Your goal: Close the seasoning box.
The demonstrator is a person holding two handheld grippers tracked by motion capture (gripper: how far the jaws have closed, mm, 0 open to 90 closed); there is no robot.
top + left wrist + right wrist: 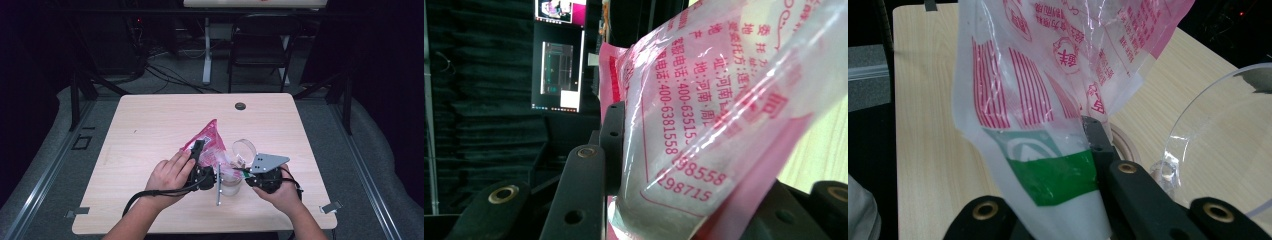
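Over the open jar (235,172), the pink bag (207,137) is clamped by the left gripper (199,150) and the right gripper (243,173), with pouring seemingly unfinished.

This looks like a recording lab or test studio rather than a home; a pale wooden worktop with rounded corners (150,125) stands alone on grey carpet, ringed by black curtains (479,100); loose black cables (165,75) trail over the floor behind it; a black folding chair (262,47) waits beside a white desk leg (206,50); a lit computer monitor (558,70) glows against the drapes.
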